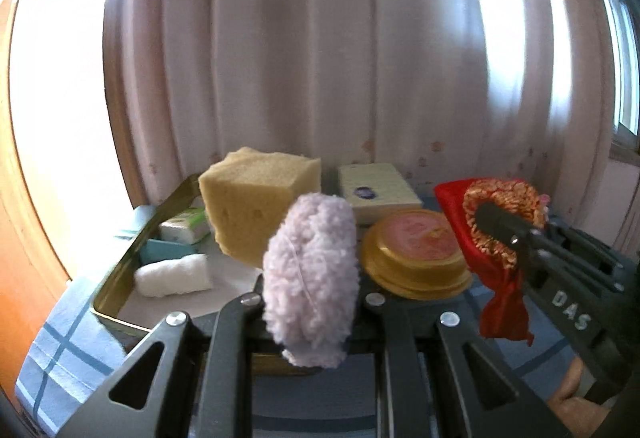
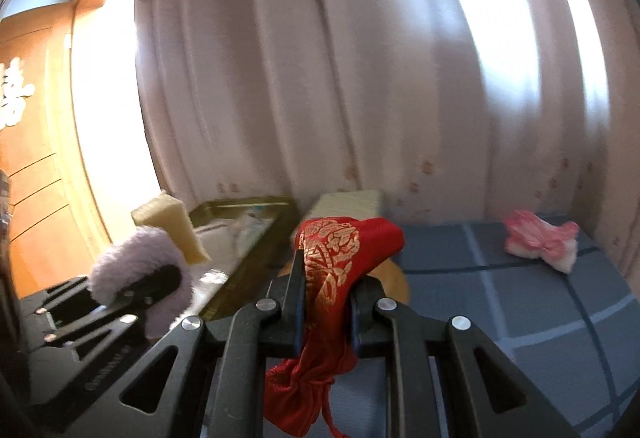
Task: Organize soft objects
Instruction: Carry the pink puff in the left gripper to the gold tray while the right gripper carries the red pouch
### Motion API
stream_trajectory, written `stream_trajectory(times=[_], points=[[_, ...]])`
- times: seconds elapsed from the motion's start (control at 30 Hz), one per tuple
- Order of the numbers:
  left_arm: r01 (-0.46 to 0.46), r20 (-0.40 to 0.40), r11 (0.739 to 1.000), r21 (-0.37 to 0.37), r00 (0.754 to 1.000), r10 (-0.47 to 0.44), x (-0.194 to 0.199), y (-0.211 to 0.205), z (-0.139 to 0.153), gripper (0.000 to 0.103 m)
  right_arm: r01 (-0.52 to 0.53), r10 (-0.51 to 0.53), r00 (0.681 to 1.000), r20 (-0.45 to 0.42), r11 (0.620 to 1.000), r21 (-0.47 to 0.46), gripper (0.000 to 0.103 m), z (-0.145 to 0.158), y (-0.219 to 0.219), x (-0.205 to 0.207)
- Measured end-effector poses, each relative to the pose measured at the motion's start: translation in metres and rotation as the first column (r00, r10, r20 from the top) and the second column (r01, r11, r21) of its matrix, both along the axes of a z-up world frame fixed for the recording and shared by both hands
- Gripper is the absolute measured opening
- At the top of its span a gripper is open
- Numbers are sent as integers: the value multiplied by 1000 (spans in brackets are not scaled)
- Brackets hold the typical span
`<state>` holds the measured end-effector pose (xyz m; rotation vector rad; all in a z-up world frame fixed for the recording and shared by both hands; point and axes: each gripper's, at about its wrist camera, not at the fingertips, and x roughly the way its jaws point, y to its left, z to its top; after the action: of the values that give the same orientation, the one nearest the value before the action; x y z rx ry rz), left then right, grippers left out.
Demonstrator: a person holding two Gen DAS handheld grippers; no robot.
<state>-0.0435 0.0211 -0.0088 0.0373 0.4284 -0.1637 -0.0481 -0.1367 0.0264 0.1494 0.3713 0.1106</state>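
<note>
left gripper (image 1: 310,302) clamped, right gripper (image 2: 326,302) clamped

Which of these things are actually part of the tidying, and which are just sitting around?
Part of the job:
lilac fluffy pad, in left gripper
red pouch, in right gripper
yellow sponge
gold tin
pink cloth

Just lying about:
round yellow container
curtain

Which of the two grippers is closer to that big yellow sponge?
Left. The left gripper, shut on a fluffy lilac pad, sits just in front of the yellow sponge. The right gripper, clamping a red pouch, is farther off to the sponge's right.
</note>
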Motion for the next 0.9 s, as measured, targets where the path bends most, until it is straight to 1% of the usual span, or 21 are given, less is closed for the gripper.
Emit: stream_trajectory(times=[0.2, 0.43, 0.6, 0.73, 0.9], points=[[-46, -11, 999, -14, 999, 46, 4, 26, -1, 16, -50, 49, 999, 21, 999, 8, 19, 12, 25, 8], [-72, -1, 997, -7, 997, 72, 3, 46, -3, 16, -101, 100, 995, 30, 995, 17, 19, 16, 48, 18], [-105, -20, 994, -9, 994, 105, 7, 68, -8, 16, -131, 130, 991, 32, 991, 26, 19, 19, 65, 31], [-121, -37, 993, -16, 992, 120, 15, 79, -10, 16, -157, 156, 988, 15, 986, 63, 19, 17, 74, 48], [-114, -28, 993, 10, 993, 114, 26, 78, -11, 16, -186, 188, 982, -17, 980, 75, 19, 5, 92, 71]])
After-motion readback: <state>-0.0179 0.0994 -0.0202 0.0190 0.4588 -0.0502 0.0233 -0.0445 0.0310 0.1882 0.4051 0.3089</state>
